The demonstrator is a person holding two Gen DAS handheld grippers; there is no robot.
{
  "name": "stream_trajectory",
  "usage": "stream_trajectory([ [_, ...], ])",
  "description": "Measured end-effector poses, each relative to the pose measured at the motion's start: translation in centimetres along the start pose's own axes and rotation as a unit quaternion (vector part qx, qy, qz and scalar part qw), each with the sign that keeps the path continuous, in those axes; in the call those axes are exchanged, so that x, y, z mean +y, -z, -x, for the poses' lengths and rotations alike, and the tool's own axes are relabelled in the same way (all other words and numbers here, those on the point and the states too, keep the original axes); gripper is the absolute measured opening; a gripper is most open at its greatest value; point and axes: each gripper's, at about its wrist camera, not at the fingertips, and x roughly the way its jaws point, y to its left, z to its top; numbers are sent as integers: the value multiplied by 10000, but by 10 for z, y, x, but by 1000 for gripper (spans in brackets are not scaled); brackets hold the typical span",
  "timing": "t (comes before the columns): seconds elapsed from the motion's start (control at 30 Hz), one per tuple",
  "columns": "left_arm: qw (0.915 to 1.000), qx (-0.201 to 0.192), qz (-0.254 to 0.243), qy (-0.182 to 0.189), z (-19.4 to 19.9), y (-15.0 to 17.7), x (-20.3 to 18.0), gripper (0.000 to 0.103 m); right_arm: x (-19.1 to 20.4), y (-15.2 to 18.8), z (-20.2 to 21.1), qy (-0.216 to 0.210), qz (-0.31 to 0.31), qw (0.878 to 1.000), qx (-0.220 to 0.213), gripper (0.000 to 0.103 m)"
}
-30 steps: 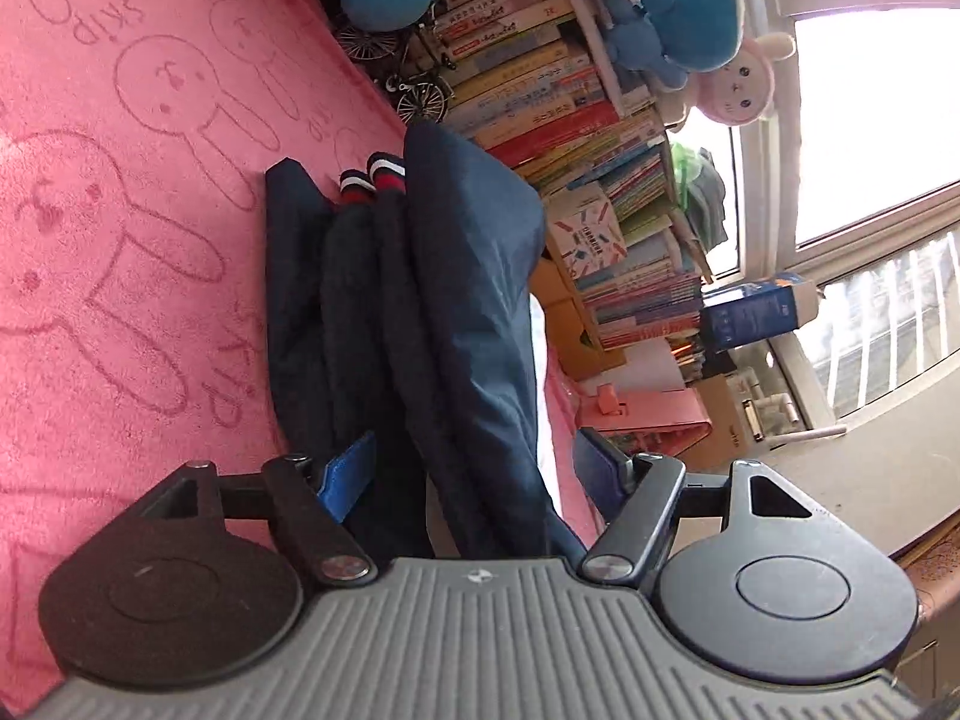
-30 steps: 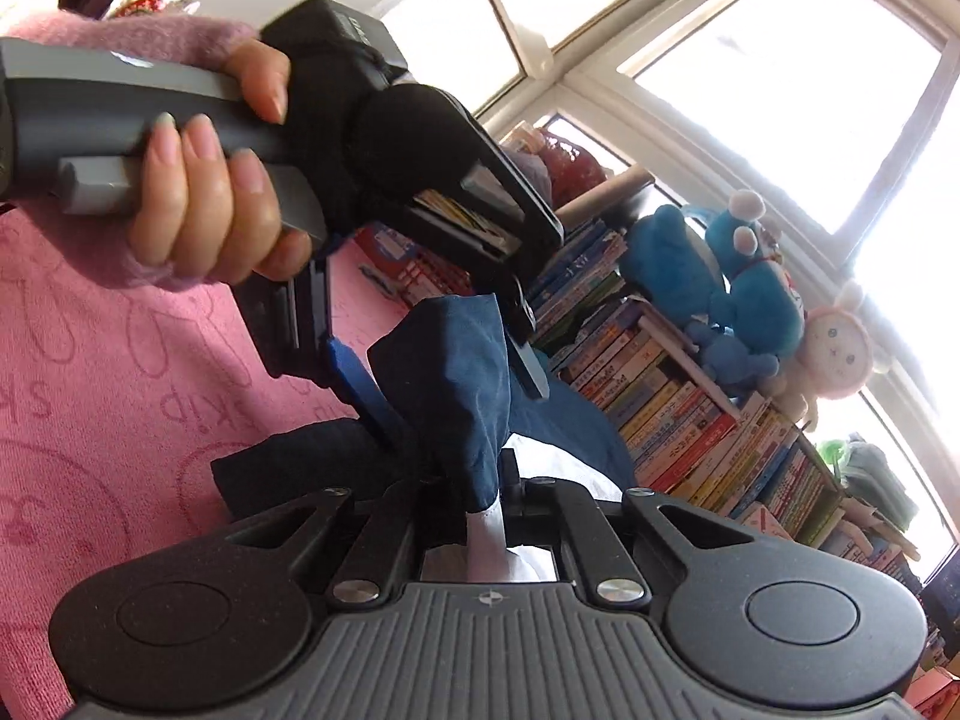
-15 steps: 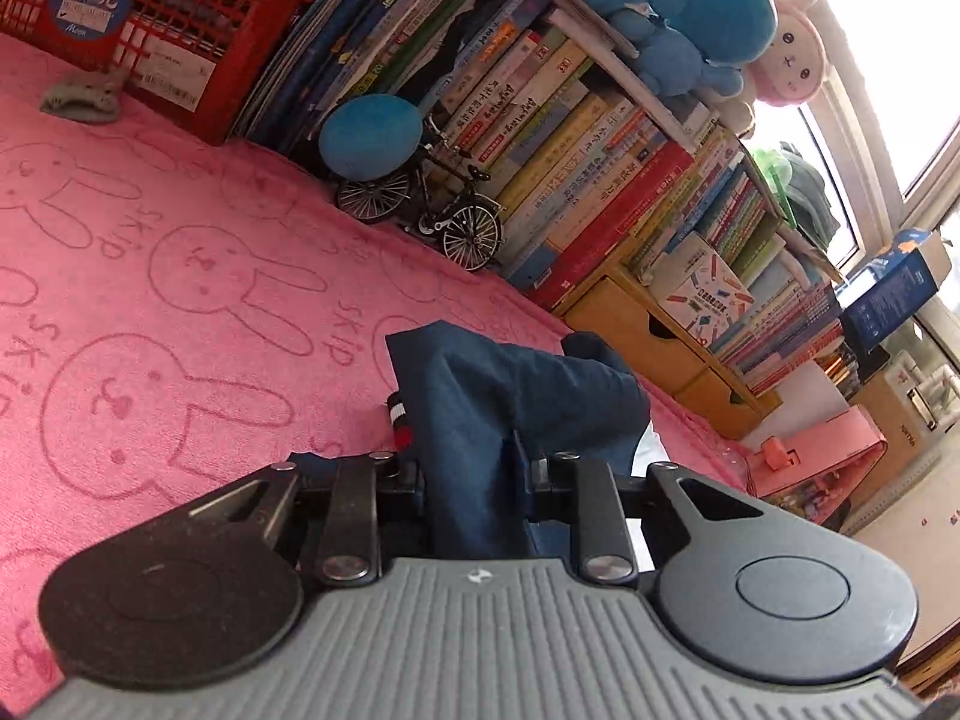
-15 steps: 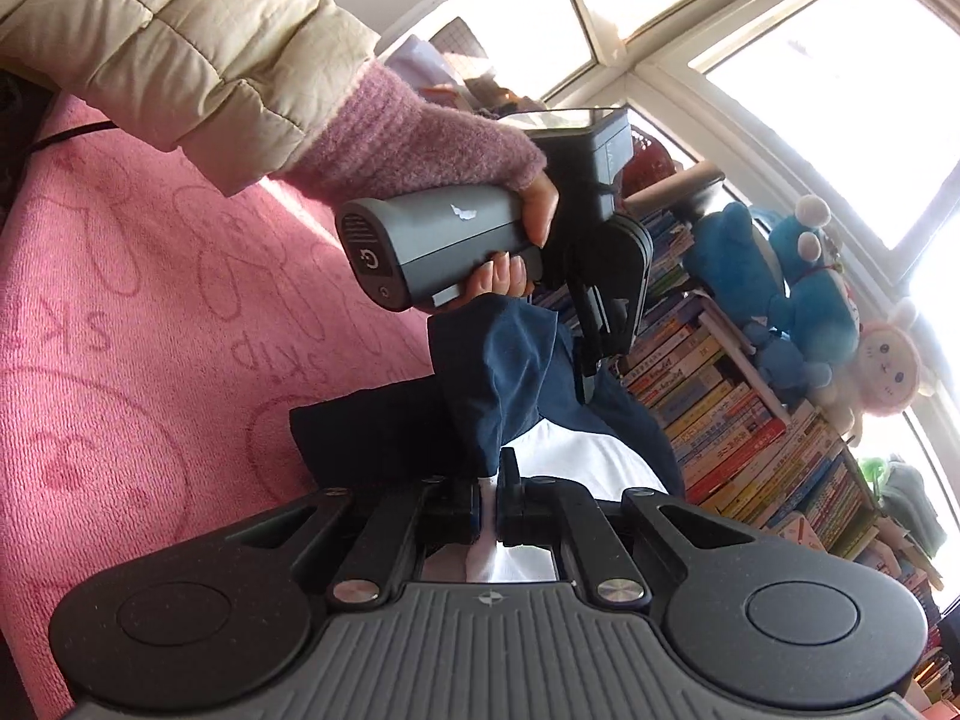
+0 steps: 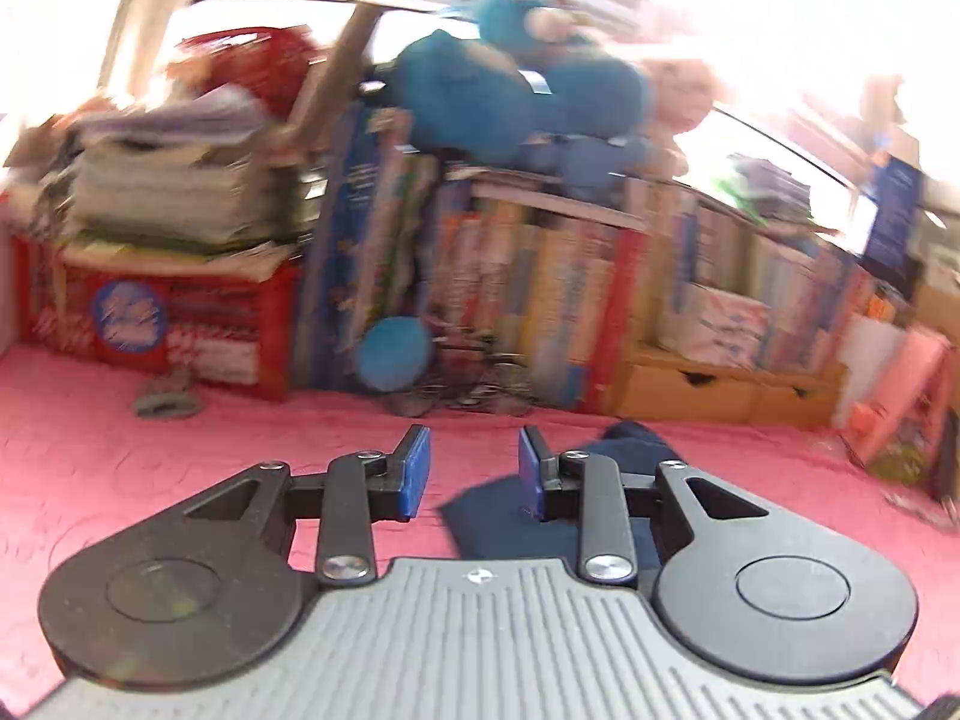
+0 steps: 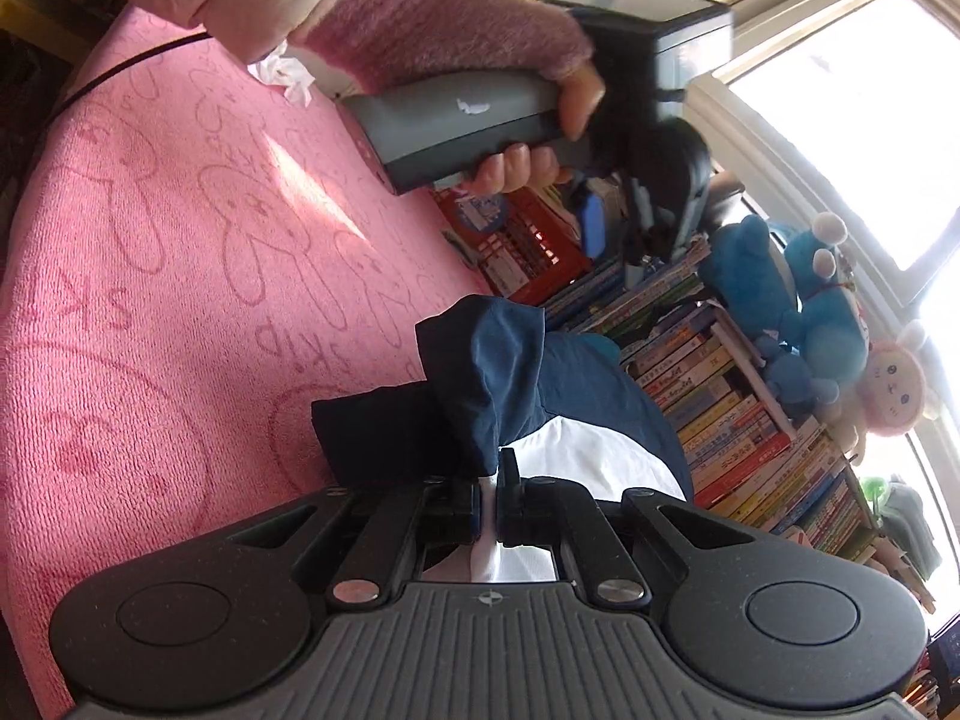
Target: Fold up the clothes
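Currently mid-fold: my right gripper (image 6: 491, 501) pinches the navy garment (image 6: 498, 372); my left gripper (image 5: 470, 471) hangs open, empty. Next, regrasp.

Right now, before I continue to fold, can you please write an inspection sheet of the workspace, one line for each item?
Surface: pink towel cover with rabbit prints.
Job's things: navy and white garment, bunched, partly lifted.
Clutter: white tissue and a small grey item on the cover.
Grippers: left gripper open and empty, held above the garment; right gripper shut on the garment.
Cables: a thin black cable crosses the cover's far edge.
Surroundings: rows of books, red crate, blue plush toys, bright window.
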Motion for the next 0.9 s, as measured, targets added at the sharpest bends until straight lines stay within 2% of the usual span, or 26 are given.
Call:
stream_trajectory([
  [0.03,9988,26,-451,186,1,-1,-20,34,1,0,0,3,19,10000,6,6],
  [0.07,9950,83,-982,140,-5,5,-41,34,1,0,1,6,38,10000,11,6],
  [0.13,9828,208,-1825,-211,-23,23,-68,34,2,0,2,2,66,10000,26,6],
  [0.2,9629,332,-2578,-726,-45,45,-85,34,1,1,3,-25,69,10000,42,6],
  [0.27,9462,356,-2973,-1229,-59,63,-81,34,0,1,4,-62,55,10000,53,7],
  [0.33,9377,461,-3036,-1627,-69,75,-67,34,-2,1,6,-107,37,9999,62,7],
  [0.4,9409,787,-2755,-1807,-77,79,-50,33,-2,1,7,-136,35,9999,52,7],
  [0.5,9551,1124,-2039,-1830,-74,76,-23,34,-1,-2,9,-124,83,9999,29,7],
  [0.57,9590,1113,-1672,-2001,-65,65,-13,34,1,-2,10,-93,123,9999,15,7],
  [0.63,9663,821,-1334,-2045,-46,50,-9,34,1,-2,9,-62,152,9999,4,7],
  [0.77,9863,339,-824,-1392,-5,25,-27,35,-6,-2,11,-24,21,10000,9,8],
  [0.83,9893,346,-822,-1153,6,31,-42,41,-11,-1,16,0,-139,9999,30,12],
  [0.9,9908,440,-833,-969,11,42,-55,41,-17,0,20,24,-299,9995,51,17],
])
